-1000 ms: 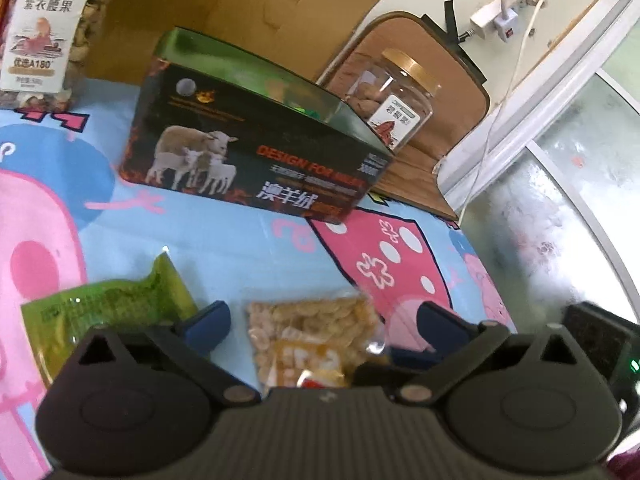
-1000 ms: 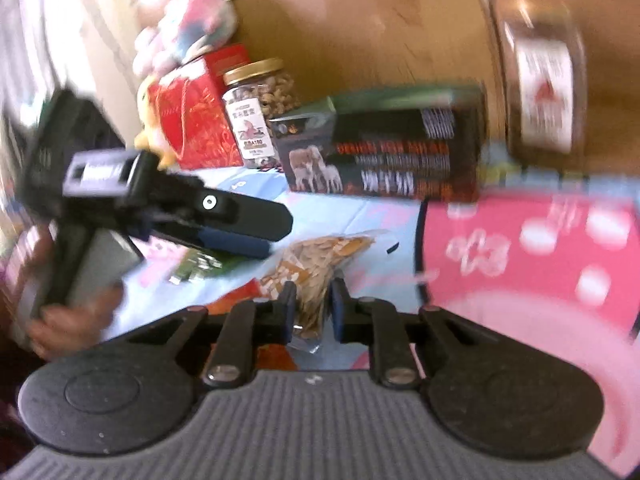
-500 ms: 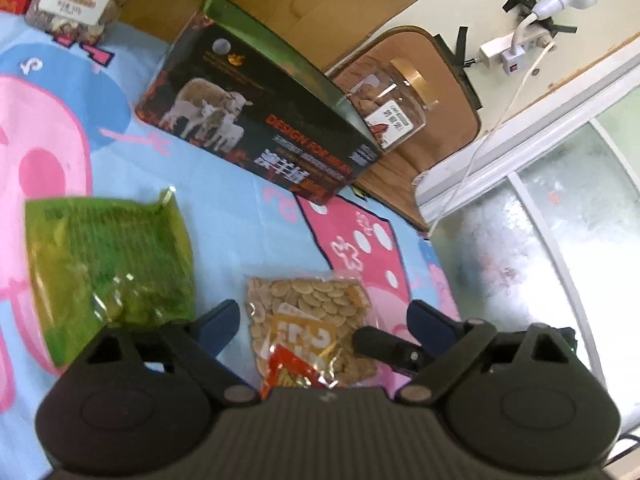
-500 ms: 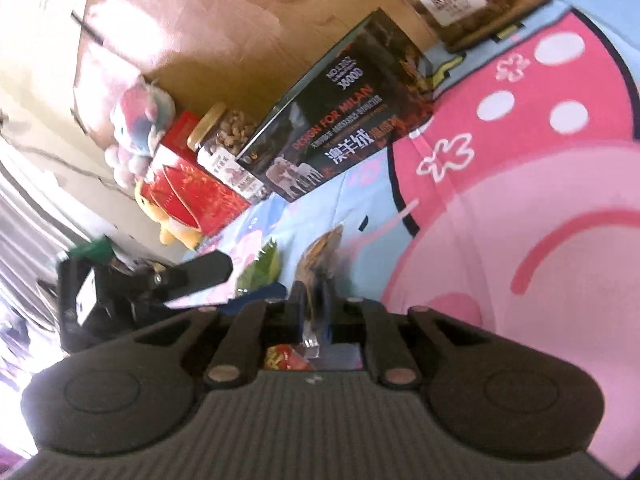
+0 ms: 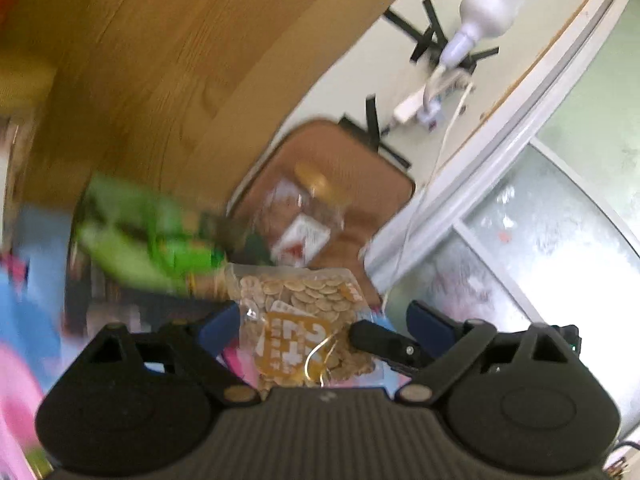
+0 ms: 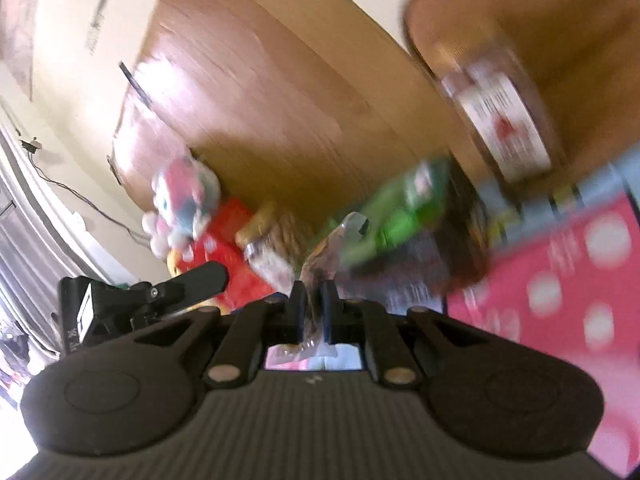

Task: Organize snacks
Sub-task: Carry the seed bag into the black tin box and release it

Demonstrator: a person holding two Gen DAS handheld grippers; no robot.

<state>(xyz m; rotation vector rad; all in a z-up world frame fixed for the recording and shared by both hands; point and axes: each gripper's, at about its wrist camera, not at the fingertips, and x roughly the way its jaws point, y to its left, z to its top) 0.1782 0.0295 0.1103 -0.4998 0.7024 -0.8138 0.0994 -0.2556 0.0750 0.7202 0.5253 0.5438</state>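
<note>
A: Carrying one now? Or setting down?

B: Carrying, judging by the pose. Pinching a clear plastic packet of pale flat seeds (image 5: 296,300) by its edge in the right gripper (image 6: 314,300), jaws closed tight on the film. Hanging in the air just in front of the dark rectangular carton with the open top (image 5: 132,304), not resting on anything visible.

A: And the left gripper (image 5: 324,322)?

B: Gaping wide, blue pads (image 5: 218,326) flanking the packet on either side without touching it. Holding nothing.

A: Anything sitting in the carton already?

B: Showing something bright green (image 5: 148,240) at its open top, but blurring too much to call packet or lining. Not counting that as done.

A: So how far along?

B: Likely somewhere mid-task. Reading this as the transfer step: packet lifted and heading toward the carton, not yet inside. Leaving the drop into the carton and the release to do.

A: More loose snacks waiting?

B: Not showing any in these views. Seeing only a clear round jar with a gold lid (image 5: 308,220) standing behind the carton, to its right.
</note>
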